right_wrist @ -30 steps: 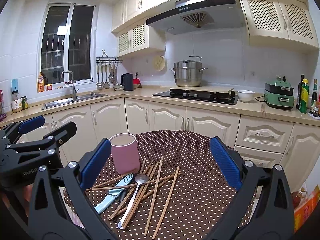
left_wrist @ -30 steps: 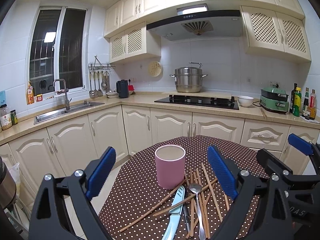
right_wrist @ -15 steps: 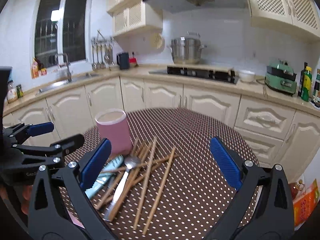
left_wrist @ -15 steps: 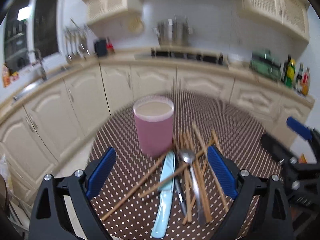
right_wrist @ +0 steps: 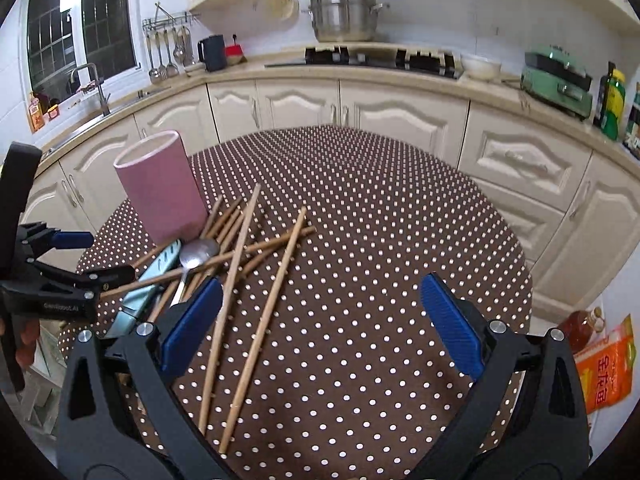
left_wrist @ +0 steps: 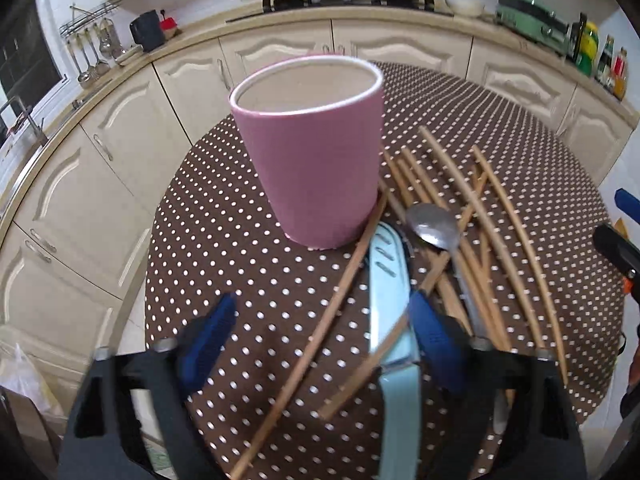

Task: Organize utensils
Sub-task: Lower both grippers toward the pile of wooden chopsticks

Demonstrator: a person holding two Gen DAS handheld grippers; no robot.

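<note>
Your left tongs point steeply down just in front of the pink cup, their jaws closing but not yet pressing on anything; between them lie one wooden chopstick and the pale blue knife, whose handle runs toward the lens. The right-hand pad sits just beside the knife's blade, and whether it touches cannot be told from this view.

Your right tongs hang wide open and empty, further from the cup than the left pair, with their left pad close over the loose chopsticks and nothing gripped.

Right of the knife, still near the cup's foot, the steel spoon lies bowl-up across the pile, and more chopsticks fan away from the cup over the brown dotted bench. The cup itself stands upright and looks empty, one chopstick leaning against its base.

By the look of it, you are at the first pick: nothing is in the cup yet, and the left tongs are settling on the knife or the chopstick beside it. The next move calls for choosing one of the two, since closing on both risks a skewed grip; centre the pads on the knife's handle, finish closing, lift clear of the crossed sticks, then tip it upright over the cup's white rim.

Beyond the cup, cream cabinets and the hob close the scene.
</note>
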